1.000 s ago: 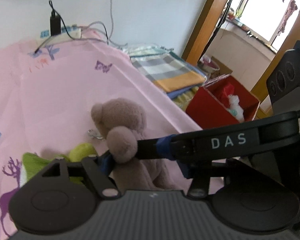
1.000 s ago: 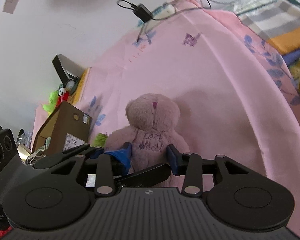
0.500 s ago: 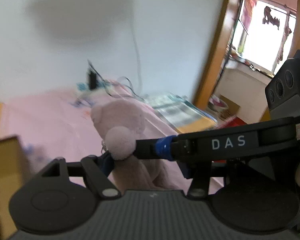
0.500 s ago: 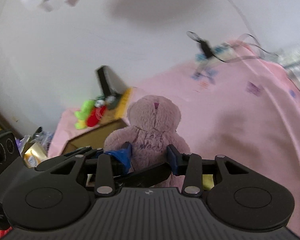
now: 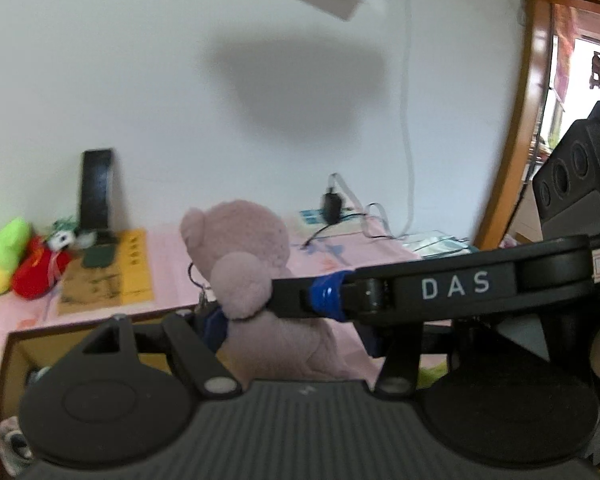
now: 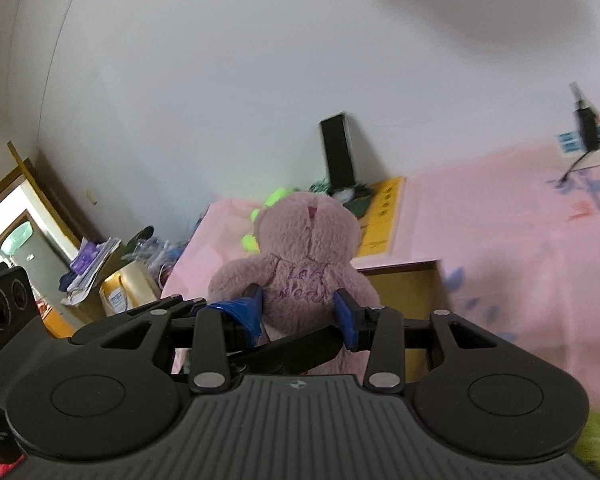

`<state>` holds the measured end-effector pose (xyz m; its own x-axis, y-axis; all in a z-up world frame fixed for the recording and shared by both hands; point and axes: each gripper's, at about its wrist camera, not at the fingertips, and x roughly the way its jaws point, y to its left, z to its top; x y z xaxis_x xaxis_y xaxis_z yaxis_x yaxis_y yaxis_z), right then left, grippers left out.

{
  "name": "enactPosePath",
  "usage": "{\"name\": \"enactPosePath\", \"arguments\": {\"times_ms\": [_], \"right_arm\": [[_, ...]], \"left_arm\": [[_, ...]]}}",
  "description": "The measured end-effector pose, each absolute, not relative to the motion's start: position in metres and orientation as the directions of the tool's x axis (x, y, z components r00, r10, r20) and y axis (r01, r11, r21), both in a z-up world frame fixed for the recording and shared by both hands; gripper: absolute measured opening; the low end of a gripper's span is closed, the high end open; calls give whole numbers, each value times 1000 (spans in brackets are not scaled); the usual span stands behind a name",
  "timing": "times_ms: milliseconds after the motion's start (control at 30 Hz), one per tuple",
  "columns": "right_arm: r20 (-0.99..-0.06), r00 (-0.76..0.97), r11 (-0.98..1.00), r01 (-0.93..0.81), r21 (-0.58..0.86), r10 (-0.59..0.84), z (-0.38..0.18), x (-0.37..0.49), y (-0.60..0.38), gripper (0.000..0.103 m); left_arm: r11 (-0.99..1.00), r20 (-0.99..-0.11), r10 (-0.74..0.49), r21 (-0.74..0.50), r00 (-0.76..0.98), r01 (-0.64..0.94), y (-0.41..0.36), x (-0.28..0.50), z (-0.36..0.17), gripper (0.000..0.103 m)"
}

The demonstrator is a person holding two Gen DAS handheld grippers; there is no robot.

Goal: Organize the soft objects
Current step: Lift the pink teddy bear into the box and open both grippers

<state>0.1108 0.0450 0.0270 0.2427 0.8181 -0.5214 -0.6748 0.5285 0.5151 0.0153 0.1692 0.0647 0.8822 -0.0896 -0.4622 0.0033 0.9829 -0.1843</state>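
A mauve-pink teddy bear (image 5: 252, 280) is held up off the pink bed by both grippers. My left gripper (image 5: 288, 328) is shut on the bear's body, seen from its side. My right gripper (image 6: 300, 312) is shut on the bear's torso (image 6: 300, 276) from behind, its blue-taped fingers (image 6: 248, 312) pressing both sides. The right gripper's arm marked DAS (image 5: 456, 284) crosses the left wrist view. An open brown cardboard box (image 5: 28, 344) lies just below and behind the bear; it also shows in the right wrist view (image 6: 404, 280).
A green and a red plush toy (image 5: 16, 264) lie at the far left of the bed beside a black stand (image 5: 96, 196) and a yellow booklet (image 5: 112, 268). A charger and cables (image 5: 332, 204) sit by the wall. A cluttered shelf (image 6: 100, 264) stands left of the bed.
Both grippers have lifted the bear off the bed and swung it left, from near the red box and folded blankets to over the brown cardboard box. Both stayed shut on it.
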Motion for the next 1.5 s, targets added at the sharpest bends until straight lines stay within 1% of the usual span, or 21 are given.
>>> {"name": "enactPosePath", "arguments": {"times_ms": [267,467,800,867,900,1067,1267,1500], "right_arm": [[-624,168,560,-654,508,763,-17,104,100,25],[-707,120,611,-615,499,697,-47,97,112,25],[-807,85,673,-607,423,585,-81,85,133,25],[-810,84,675,-607,420,580,-83,83,135,25],[-812,82,675,-607,420,578,-84,83,136,25],[-814,57,678,-589,441,579,-87,84,136,25],[-801,52,666,-589,458,597,-82,79,134,25],[-762,71,649,-578,494,643,-64,72,124,25]], "left_arm": [[971,-558,-88,-231,825,-53,227,18,22,53],[955,-632,-132,-287,763,-73,251,20,-16,53],[959,-734,-141,-267,665,-91,257,22,-57,53],[960,-743,-135,-263,655,-101,258,20,-61,54],[959,-748,-133,-263,650,-107,258,20,-62,57],[955,-767,-118,-261,630,-139,263,17,-62,62],[969,-778,-58,-194,625,-152,255,11,-51,64],[976,-771,-14,-148,636,-158,244,3,-26,65]]}}
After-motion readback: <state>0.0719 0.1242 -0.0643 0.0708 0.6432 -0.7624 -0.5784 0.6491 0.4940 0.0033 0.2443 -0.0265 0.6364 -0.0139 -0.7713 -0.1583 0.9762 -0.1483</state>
